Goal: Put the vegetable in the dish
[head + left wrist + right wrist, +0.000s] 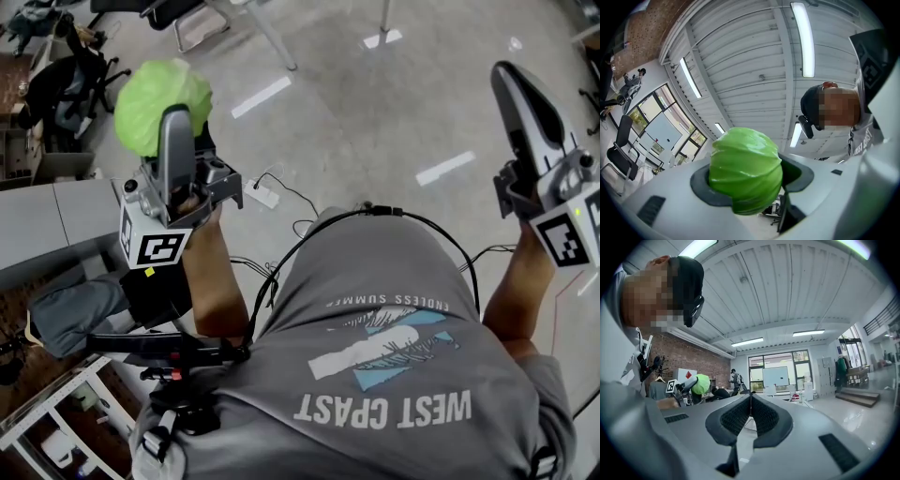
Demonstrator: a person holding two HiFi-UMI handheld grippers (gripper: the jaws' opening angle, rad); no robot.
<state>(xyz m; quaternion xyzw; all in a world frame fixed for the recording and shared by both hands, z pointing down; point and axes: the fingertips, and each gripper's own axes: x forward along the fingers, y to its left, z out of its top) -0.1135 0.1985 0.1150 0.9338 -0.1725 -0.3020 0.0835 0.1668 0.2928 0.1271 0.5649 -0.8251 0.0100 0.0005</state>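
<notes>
Left tongs (174, 127): jaws partway open, clamped on the cabbage (745, 169). Pads press on both its sides and the head bulges out past the tips. It is held up in the air above the floor (375, 122). Right tongs (751, 404): jaws closed, pads touching, nothing between them, well apart from the cabbage.

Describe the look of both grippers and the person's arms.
The left gripper and right gripper have long pale grey shells with dark ribbed pads. Each carries a white cube with black square markers. Black cables loop round the body. The person wears a grey short-sleeved T-shirt.
</notes>
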